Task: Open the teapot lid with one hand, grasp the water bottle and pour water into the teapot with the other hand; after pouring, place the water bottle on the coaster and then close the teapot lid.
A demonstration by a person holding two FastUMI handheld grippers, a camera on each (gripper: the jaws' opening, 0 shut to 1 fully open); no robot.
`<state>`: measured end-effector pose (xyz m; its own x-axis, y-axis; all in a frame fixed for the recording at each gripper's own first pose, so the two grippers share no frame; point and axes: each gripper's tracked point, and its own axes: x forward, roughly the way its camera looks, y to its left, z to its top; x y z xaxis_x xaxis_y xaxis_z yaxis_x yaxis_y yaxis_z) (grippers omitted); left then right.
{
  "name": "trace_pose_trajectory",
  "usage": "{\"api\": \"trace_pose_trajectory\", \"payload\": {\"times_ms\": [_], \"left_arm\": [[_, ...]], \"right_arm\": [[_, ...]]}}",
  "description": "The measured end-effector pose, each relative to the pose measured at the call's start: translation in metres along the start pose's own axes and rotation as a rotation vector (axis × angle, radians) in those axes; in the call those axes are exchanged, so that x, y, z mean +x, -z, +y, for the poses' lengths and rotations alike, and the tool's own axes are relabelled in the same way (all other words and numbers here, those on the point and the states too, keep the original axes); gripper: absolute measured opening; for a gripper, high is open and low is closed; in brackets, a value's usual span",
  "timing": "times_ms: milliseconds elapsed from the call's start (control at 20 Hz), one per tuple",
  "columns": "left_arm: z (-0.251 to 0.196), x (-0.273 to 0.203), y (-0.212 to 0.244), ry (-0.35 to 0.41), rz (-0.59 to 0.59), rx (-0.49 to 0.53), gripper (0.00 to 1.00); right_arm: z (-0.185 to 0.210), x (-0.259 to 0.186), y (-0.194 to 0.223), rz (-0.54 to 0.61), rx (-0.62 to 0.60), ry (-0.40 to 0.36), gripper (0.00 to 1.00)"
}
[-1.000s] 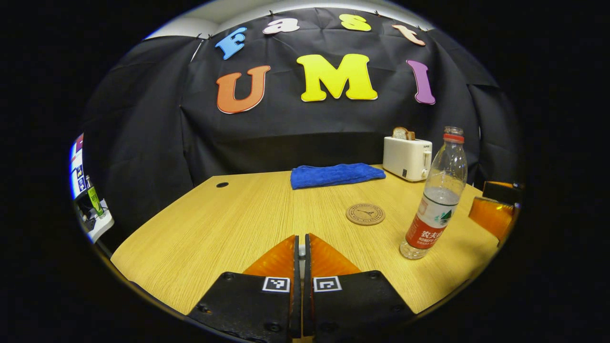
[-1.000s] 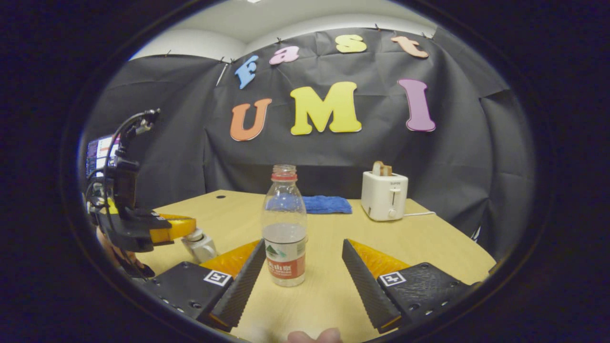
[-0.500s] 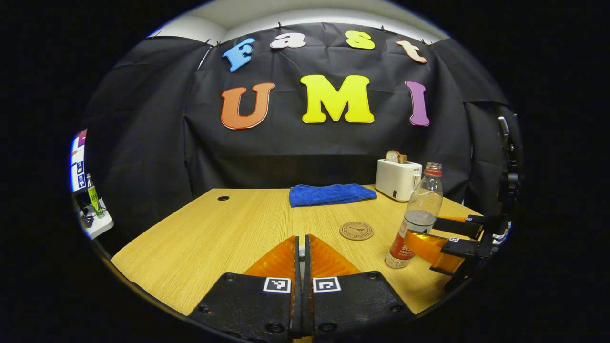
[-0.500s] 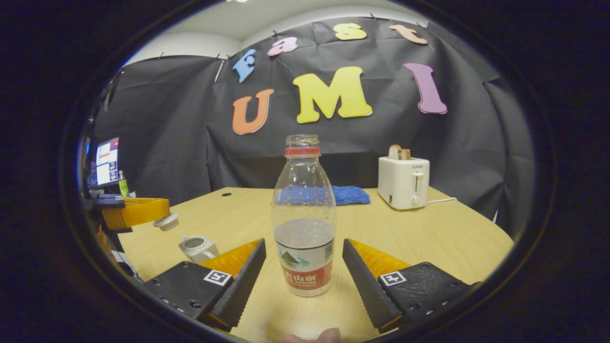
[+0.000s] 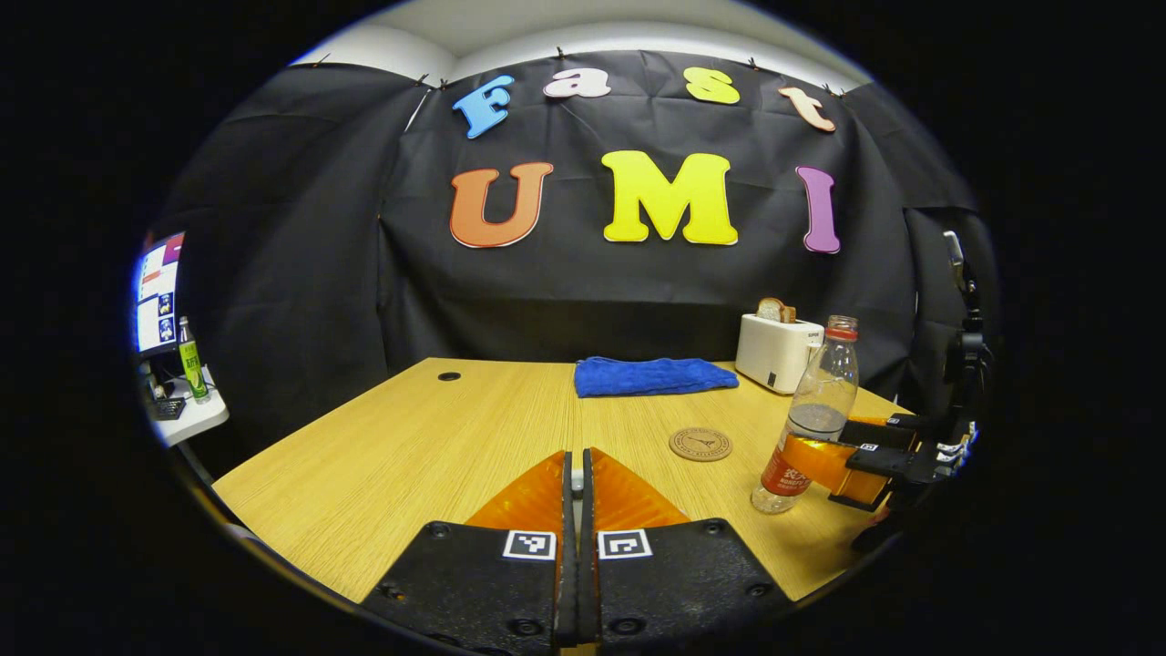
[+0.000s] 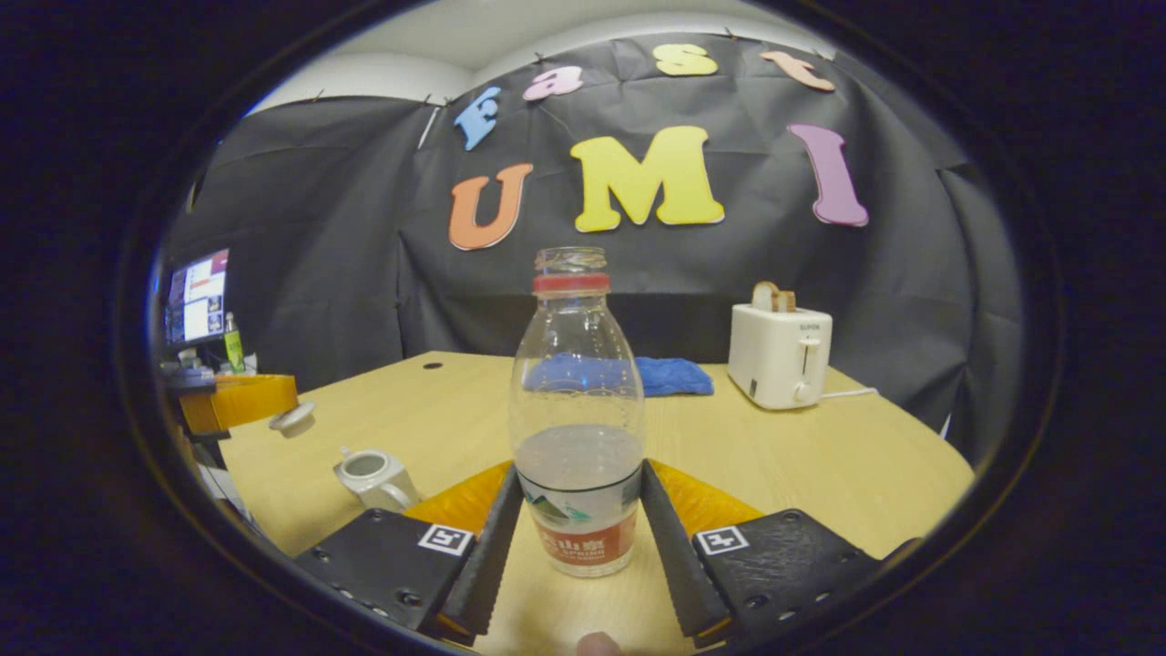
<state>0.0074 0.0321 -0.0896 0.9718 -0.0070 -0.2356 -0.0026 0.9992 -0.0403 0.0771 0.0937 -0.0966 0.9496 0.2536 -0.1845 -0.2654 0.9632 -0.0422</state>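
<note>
A clear water bottle with a red label stands on the wooden table, part full and without a cap. My right gripper is shut on it at the label, both fingers pressing its sides. The left gripper view shows the bottle at the right, with the right gripper around it. My left gripper is shut, and in the right gripper view the left gripper holds the small white teapot lid in the air. Below it sits the white teapot, open. A round cork coaster lies left of the bottle.
A folded blue towel lies at the table's back. A white toaster with bread in it stands at the back right, its cord trailing off. A cable hole marks the back left. A monitor stands beyond the left edge.
My right gripper's fingers have come together onto the water bottle, which they only flanked before. My left gripper has stayed raised with the lid over the open teapot.
</note>
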Motion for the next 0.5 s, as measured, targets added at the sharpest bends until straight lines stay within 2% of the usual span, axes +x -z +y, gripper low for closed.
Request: {"api": "trace_pose_trajectory", "payload": {"times_ms": [250, 400, 500], "left_arm": [[0.008, -0.002, 0.000, -0.002, -0.007, -0.007, 0.03], [0.018, -0.003, -0.001, -0.010, -0.018, -0.019, 0.03], [0.024, -0.004, -0.003, -0.015, -0.022, -0.031, 0.03]], "right_arm": [[0.009, 0.005, -0.017, -0.030, -0.333, 0.040, 0.72], [0.005, 0.014, -0.021, -0.032, -0.598, 0.110, 0.72], [0.008, 0.024, -0.014, -0.013, -0.730, 0.123, 0.72]]}}
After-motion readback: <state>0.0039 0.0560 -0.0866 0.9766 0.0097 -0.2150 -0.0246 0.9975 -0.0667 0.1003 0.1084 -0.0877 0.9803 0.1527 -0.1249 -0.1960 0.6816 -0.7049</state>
